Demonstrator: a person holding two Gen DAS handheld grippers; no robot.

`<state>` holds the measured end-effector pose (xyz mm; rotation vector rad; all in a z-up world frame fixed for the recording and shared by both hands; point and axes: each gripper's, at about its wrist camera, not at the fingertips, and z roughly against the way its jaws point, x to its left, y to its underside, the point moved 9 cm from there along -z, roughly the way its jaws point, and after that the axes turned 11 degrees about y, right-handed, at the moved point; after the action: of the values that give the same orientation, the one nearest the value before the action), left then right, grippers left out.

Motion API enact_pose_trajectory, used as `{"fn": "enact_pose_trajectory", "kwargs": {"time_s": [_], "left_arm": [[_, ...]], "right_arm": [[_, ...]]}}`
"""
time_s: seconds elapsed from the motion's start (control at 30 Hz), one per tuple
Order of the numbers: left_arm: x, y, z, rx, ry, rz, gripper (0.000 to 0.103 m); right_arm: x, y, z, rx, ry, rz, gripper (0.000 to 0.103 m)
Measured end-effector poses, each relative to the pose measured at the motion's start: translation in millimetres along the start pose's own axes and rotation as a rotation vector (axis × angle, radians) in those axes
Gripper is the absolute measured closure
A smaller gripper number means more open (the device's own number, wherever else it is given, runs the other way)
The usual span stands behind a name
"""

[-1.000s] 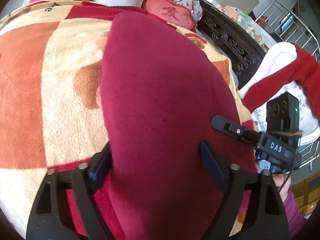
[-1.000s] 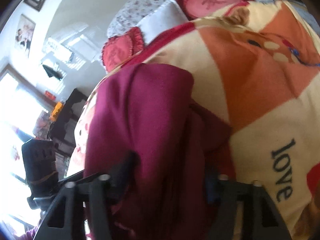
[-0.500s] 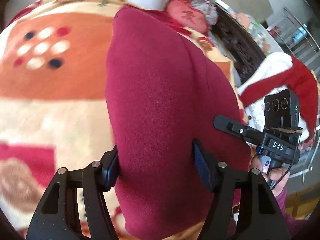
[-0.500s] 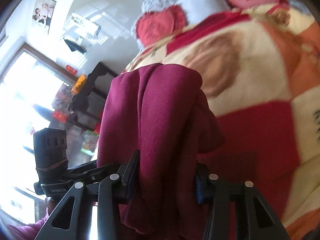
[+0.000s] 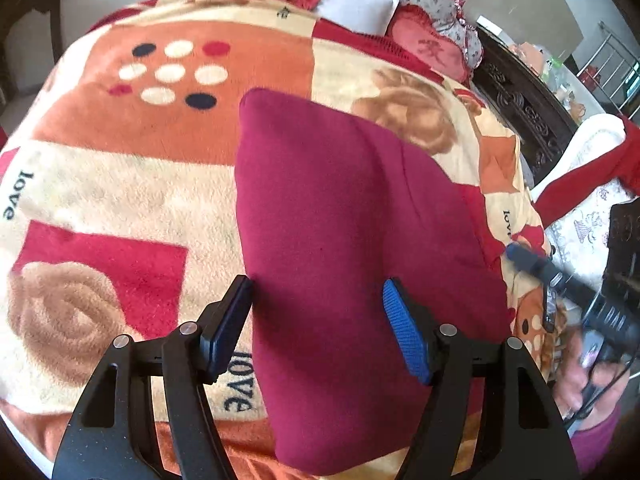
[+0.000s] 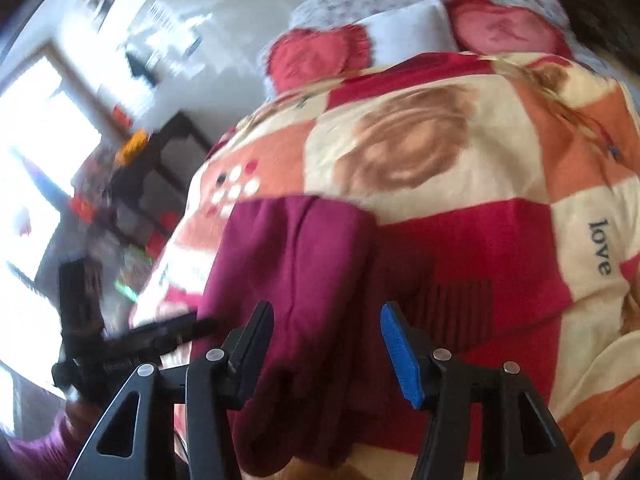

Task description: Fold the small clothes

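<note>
Two grippers, left point(image 5: 316, 322) and right point(image 6: 326, 344), jaws opening, released around folded maroon garment point(image 5: 344, 220) (on patterned blanket point(image 5: 120, 184)).

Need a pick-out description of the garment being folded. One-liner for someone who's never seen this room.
Start from the bed's fleece blanket, patterned in orange, cream and red squares with roses and the word "love". On it, near the edge closest to the cameras, lies the maroon garment, a folded slab between the left gripper's opening jaws. It is the only plain, unpatterned dark wine-red piece there.
</note>
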<state>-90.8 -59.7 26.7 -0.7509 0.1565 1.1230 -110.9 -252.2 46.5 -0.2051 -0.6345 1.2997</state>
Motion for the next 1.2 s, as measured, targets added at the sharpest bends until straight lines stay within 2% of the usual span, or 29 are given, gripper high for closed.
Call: {"fn": "enact_pose_trajectory", "kwargs": {"time_s": [0.07,0.13,0.17,0.2,0.27,0.37,0.5,0.6,0.63,0.7,0.73,0.8,0.93,1.03,1.13,1.2], "left_arm": [[-3.2,-0.5,0.8,-0.016,-0.005,-0.005,0.034],[-5.9,-1.7,-1.0,-0.015,-0.005,-0.003,0.034],[-7.4,-1.1,-1.8,-0.012,-0.002,-0.003,0.034],[-8.4,0.5,-0.9,-0.008,0.001,-0.003,0.034],[-10.7,2.2,1.1,-0.01,-0.003,-0.013,0.034],[-12.2,5.2,-3.3,-0.012,-0.023,-0.036,0.034],[-8.3,13.0,-17.2,0.007,-0.02,-0.021,0.034],[-8.4,12.1,-15.9,-0.01,-0.036,-0.03,0.034],[-8.7,11.3,-15.0,-0.015,-0.043,-0.035,0.034],[-9.2,9.7,-13.6,-0.023,-0.05,-0.041,0.034],[-9.0,9.4,-13.1,-0.026,-0.052,-0.041,0.034],[-8.8,9.0,-12.9,-0.031,-0.056,-0.04,0.034],[-9.3,9.1,-13.1,-0.034,-0.07,-0.048,0.034],[-9.7,8.9,-11.0,-0.042,-0.085,-0.058,0.034],[-9.6,9.4,-8.4,-0.053,-0.102,-0.059,0.034],[-9.4,8.7,-5.5,-0.066,-0.11,-0.06,0.034]], "right_arm": [[10.2,15.3,-11.8,0.046,-0.008,0.006,0.051],[16.6,28.9,-28.2,0.087,-0.003,0.014,0.062],[16.4,30.6,-33.2,0.08,0.026,0.037,0.074],[15.7,31.2,-33.7,0.063,0.064,0.073,0.081],[14.9,29.1,-21.8,0.028,0.065,0.096,0.084],[7.3,30.2,-8.7,-0.013,0.101,0.111,0.085],[-9.9,44.3,-35.8,0.041,0.162,0.079,0.085],[-9.7,44.0,-31.9,0.027,0.15,0.064,0.085],[-8.2,41.9,-28.8,0.023,0.15,0.068,0.083],[-7.8,35.2,-18.2,0.003,0.181,0.073,0.06],[-7.3,31.9,-9.5,-0.022,0.196,0.072,0.059],[-1.4,21.0,8.2,-0.08,0.187,0.067,0.059],[24.2,13.3,16.0,-0.118,0.147,0.125,0.059],[30.6,20.3,-4.4,-0.083,0.198,0.178,0.068],[12.7,33.3,-36.5,-0.011,0.28,0.161,0.068],[5.0,37.7,-44.0,0.004,0.28,0.144,0.068]]}}
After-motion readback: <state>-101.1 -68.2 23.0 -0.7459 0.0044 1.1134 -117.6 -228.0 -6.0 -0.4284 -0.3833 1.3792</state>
